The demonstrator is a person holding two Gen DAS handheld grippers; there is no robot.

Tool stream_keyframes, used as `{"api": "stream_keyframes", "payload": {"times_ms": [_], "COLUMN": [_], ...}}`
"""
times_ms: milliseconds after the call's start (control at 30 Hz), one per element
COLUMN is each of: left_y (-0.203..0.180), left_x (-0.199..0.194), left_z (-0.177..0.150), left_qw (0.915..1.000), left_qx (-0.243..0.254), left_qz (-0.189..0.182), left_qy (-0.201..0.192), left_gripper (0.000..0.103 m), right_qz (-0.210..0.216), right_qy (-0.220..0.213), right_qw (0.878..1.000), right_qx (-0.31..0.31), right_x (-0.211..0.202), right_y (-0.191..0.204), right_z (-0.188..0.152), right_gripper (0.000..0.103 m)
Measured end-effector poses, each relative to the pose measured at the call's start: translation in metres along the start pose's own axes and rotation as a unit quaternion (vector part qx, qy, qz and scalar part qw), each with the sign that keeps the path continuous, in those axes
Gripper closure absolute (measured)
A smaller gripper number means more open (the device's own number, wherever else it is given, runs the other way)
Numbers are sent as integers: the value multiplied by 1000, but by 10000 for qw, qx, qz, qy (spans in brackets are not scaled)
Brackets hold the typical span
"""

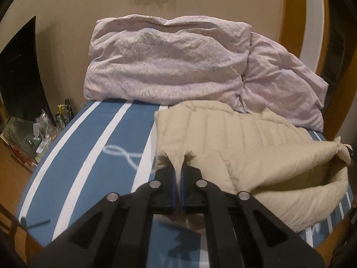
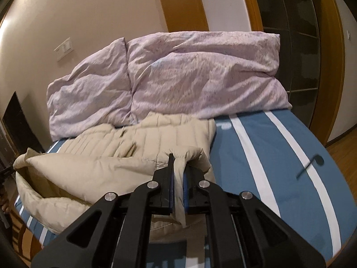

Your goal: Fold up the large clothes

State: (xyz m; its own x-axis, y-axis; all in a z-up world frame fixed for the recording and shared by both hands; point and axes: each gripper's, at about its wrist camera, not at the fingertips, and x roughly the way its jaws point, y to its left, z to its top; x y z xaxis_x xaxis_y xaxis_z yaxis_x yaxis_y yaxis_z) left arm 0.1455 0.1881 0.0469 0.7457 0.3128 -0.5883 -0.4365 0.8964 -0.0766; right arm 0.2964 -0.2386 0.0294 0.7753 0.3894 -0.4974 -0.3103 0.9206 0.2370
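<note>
Bedsheet [image 1: 93,143], blue w/ white stripes, carries everything; lilac duvet [image 1: 167,62] is heaped along the far wall end. Beige puffer jacket [image 1: 256,154] lies on the sheet just in front of that duvet, far edge touching it, long axis running crosswise btwn your two hands, body spread away from you toward the duvet. Your left gripper [image 1: 178,167] is clamped tight on a pinch of the jacket's near left edge; your right gripper [image 2: 178,167] is clamped on a thicker bunch at the near right edge, fabric hanging down btwn the pads. Both hands look abt equally near, so neither leads. Judging by that, next fold prob goes forward over the body: lift both corners evenly, else the near hem skews.
</note>
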Motion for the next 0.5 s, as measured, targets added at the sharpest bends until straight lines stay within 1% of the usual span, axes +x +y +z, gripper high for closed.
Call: {"api": "stream_keyframes", "payload": {"times_ms": [233, 367, 500], "left_y": [-1, -2, -2], "left_x": [60, 97, 139], "left_z": [41, 60, 76], "left_qw": [9998, 9994, 9987], "left_qx": [-115, -162, -278], "left_qz": [146, 242, 275], "left_qy": [105, 182, 341], "left_gripper": [100, 100, 100], "right_qz": [-93, -165, -210], "right_qy": [80, 156, 312], "right_qw": [9998, 9994, 9982], "right_qx": [145, 267, 461], "right_x": [60, 95, 133], "right_y": [-2, -7, -16], "right_z": [36, 50, 57], "right_gripper": [97, 97, 97]}}
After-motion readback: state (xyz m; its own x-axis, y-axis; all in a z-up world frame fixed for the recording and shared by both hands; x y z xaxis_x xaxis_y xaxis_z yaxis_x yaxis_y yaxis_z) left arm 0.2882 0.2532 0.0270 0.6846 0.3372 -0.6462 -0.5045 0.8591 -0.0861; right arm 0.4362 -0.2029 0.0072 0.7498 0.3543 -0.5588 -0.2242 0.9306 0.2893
